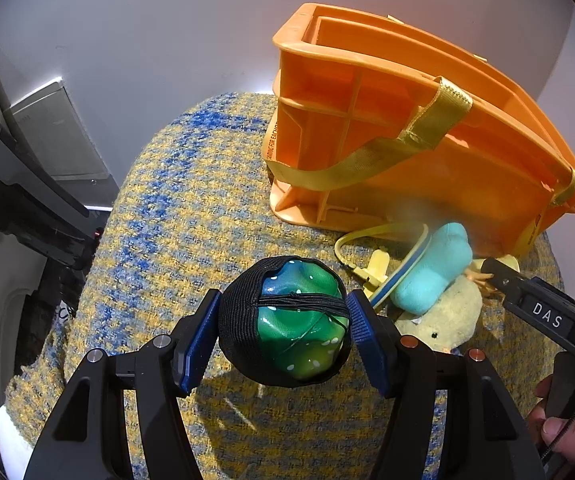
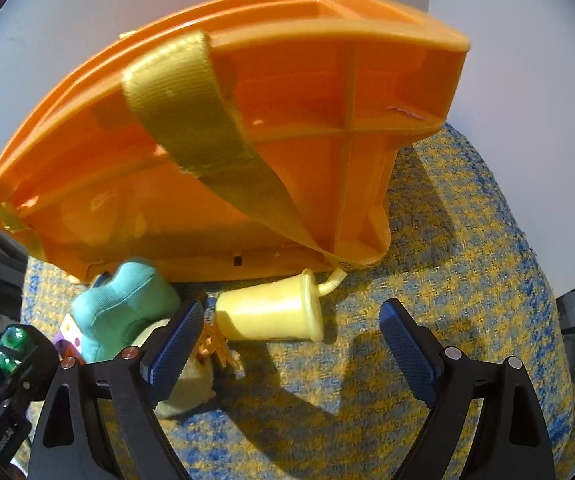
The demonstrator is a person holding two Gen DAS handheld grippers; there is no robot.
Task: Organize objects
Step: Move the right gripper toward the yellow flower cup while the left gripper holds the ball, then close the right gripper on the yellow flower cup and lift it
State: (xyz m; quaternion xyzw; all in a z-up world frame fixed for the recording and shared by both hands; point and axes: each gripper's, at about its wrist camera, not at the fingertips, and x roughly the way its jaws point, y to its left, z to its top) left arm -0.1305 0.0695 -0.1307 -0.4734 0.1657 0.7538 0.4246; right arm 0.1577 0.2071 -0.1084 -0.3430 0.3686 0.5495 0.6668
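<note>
My left gripper (image 1: 285, 320) is shut on a green spotted ball in a black net (image 1: 299, 328) and holds it above the cloth. An orange crate (image 1: 427, 132) with a yellow strap (image 1: 427, 128) stands behind; it fills the right wrist view (image 2: 287, 120). My right gripper (image 2: 291, 344) is open, its jaws low over a yellow toy cup with a straw (image 2: 271, 312) lying on its side. A teal plush (image 2: 123, 312) and a pale yellow plush (image 1: 447, 320) lie to its left. The right gripper (image 1: 499, 276) also shows in the left wrist view.
A yellow and blue woven cloth (image 1: 191, 208) covers the surface. A yellow strap piece with a clip (image 1: 371, 268) lies in front of the crate. Dark equipment (image 1: 15, 192) stands at the left. A plain wall is behind.
</note>
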